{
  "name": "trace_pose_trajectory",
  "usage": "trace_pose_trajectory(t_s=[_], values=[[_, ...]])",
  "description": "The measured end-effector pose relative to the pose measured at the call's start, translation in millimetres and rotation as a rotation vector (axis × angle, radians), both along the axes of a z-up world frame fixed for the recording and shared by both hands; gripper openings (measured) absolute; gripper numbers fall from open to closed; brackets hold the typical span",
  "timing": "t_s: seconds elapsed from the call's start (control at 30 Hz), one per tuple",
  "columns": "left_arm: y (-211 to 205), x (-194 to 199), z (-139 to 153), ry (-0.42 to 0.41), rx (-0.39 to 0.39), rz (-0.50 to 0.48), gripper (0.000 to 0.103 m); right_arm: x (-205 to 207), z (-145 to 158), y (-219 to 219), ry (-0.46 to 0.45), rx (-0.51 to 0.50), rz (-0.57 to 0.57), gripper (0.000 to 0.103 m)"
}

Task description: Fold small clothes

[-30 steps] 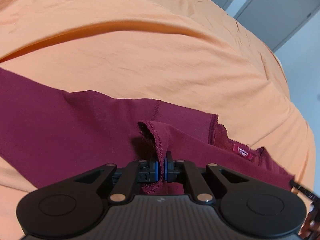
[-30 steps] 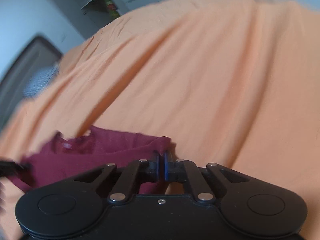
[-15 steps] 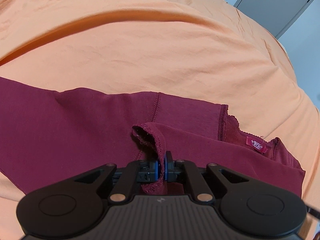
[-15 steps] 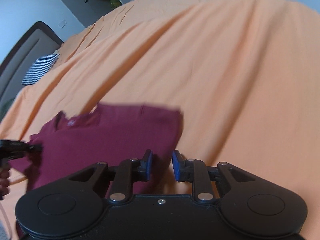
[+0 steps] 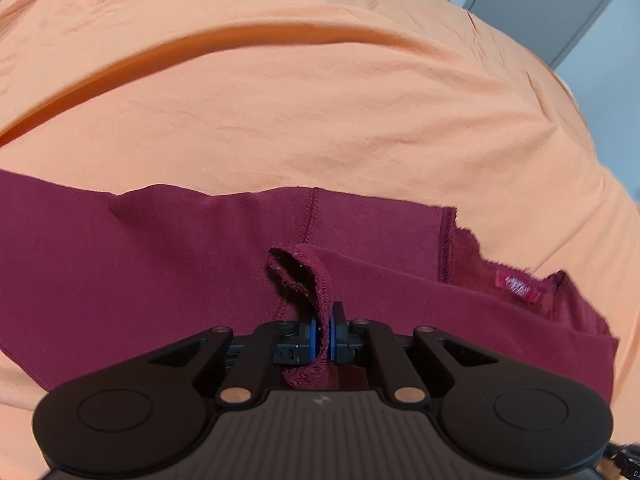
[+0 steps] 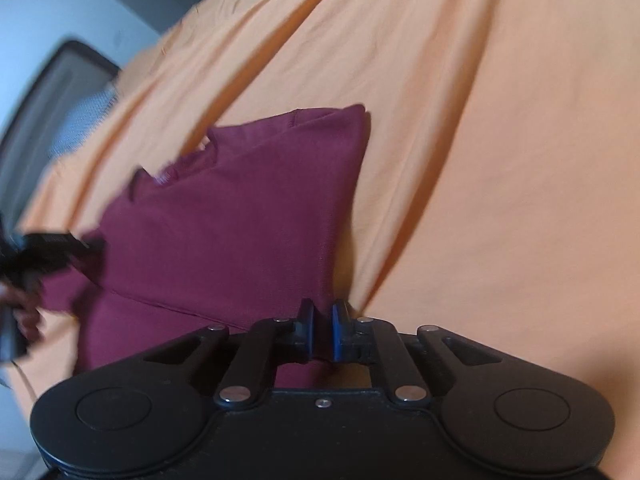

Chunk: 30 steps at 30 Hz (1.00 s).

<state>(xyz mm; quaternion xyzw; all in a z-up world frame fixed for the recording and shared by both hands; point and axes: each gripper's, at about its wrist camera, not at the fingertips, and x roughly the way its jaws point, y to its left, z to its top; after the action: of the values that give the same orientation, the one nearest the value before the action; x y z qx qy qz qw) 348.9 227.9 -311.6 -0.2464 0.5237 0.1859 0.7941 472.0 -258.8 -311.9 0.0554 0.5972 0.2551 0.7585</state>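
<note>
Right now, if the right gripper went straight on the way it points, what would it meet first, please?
Most likely the right-hand edge of the maroon garment, which lies just ahead of the right gripper, with the orange bedsheet beneath it. Motion blur makes depth uncertain.

Lighting is soft and even, kinda warm off the orange bedsheet (image 5: 320,92), no harsh glare anywhere. Folds in the sheet throw gentle shadows. Left wrist view is pretty sharp; the seam stitching on the maroon garment (image 5: 160,264) reads fine. Right wrist view is smeared with motion blur, worst along the left edge. Both have heavy fisheye bending and dark vignetted corners.
</note>
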Motion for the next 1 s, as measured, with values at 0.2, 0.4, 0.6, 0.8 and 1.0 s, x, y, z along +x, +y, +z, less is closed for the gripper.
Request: trace_pose_trajectory(t_s=[0.2,0.4,0.6,0.8,1.0], values=[[-13.4,2.4,6.5,0.018,0.080,-0.069,0.010,-15.1,17.7,10.3,-0.168,-0.200,0.126,0.022],[-8.7,-5.3,17.4,0.014,0.107,-0.033,0.021,-20.7,38.9,-0.2,-0.236,-0.186,0.112,0.022],[3.6,-18.8,28.3,0.000,0.086,0.052,0.035,-20.8,56.7,10.1,-0.264,-0.145,0.120,0.032],[-9.4,-48.5,53.6,-0.029,0.054,0.066,0.047,-31.1,81.6,26.3,-0.352,-0.150,0.176,0.041],[-24.8,-108.5,97.5,-0.062,0.067,0.119,0.067,-46.2,116.3,42.1,-0.385,-0.058,0.229,0.052]])
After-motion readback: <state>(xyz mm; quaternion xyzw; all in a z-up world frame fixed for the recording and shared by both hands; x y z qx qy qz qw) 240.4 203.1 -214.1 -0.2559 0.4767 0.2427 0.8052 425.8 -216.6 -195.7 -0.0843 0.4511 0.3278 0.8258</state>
